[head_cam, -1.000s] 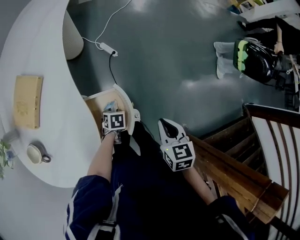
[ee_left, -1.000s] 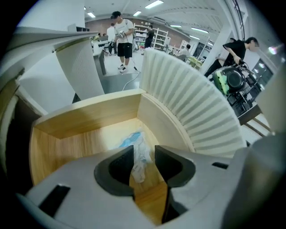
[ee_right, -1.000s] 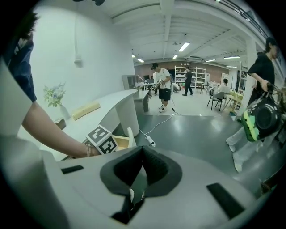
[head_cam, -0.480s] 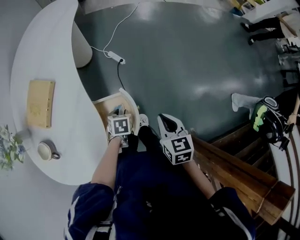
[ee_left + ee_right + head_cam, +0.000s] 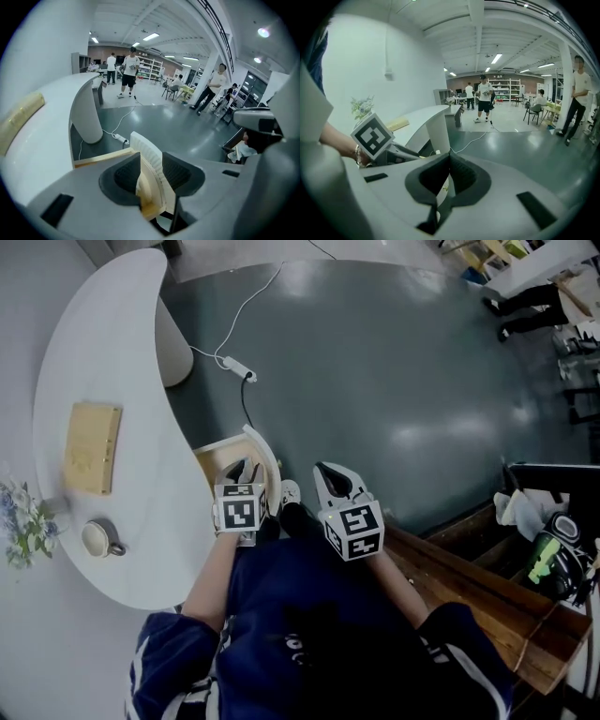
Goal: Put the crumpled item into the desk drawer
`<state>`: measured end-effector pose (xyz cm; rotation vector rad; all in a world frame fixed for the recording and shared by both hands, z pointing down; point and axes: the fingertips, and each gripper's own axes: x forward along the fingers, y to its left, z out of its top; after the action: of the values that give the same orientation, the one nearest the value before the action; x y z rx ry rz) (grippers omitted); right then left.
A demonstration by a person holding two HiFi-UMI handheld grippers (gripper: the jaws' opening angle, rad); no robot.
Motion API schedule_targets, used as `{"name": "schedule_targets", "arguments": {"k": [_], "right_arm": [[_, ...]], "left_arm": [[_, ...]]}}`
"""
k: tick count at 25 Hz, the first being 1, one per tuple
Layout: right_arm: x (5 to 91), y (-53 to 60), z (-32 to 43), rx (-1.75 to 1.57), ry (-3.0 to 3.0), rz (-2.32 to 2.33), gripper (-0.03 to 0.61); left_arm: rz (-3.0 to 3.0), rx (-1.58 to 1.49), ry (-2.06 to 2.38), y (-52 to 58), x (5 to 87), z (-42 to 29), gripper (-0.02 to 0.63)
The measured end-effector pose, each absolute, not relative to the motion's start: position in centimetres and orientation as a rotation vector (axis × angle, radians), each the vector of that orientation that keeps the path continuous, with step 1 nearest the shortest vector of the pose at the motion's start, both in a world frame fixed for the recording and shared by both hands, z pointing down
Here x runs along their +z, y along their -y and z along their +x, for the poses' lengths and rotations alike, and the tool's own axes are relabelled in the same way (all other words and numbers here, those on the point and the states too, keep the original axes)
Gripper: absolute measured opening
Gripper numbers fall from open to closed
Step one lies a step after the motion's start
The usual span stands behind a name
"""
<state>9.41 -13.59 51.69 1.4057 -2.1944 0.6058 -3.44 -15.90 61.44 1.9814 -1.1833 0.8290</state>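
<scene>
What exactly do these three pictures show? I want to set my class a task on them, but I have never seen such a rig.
There is no robot here: a person holds a two-jaw gripper in each hand. One picture comes from a camera on the person's head, looking steeply down. The other two come from cameras riding on each gripper, looking along its jaws. The left gripper is closed on the curved white drawer front of the desk's open drawer. The right gripper is closed on nothing. On the white desk are a wooden block, a cup and some flowers. I cannot make out the crumpled item.
</scene>
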Motion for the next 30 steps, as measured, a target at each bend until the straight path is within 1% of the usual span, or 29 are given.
{"name": "schedule_targets", "arguments": {"k": [9, 18, 25, 28, 29, 30], "right_arm": [[50.3, 15.0, 8.5, 0.547, 2.249, 1.390, 0.008], [47.7, 15.7, 7.6, 0.479, 2.334, 1.379, 0.008], [45.5, 16.3, 6.2, 0.407, 2.400, 1.363, 0.008], [45.0, 16.3, 5.6, 0.383, 2.420, 1.350, 0.007], [45.0, 16.3, 5.4, 0.377, 2.424, 1.345, 0.006], [44.9, 16.3, 5.3, 0.372, 2.427, 1.341, 0.007]], "left_arm": [[2.128, 0.680, 1.252, 16.3, 54.6, -2.5, 0.133], [2.237, 0.461, 1.404, 16.7, 47.7, -3.7, 0.132], [2.274, 0.362, 1.474, 16.3, 45.2, -4.7, 0.130], [2.271, 0.331, 1.503, 16.1, 44.6, -5.2, 0.126], [2.269, 0.320, 1.511, 16.0, 44.4, -5.3, 0.117], [2.267, 0.310, 1.521, 16.0, 44.3, -5.5, 0.094]]}}
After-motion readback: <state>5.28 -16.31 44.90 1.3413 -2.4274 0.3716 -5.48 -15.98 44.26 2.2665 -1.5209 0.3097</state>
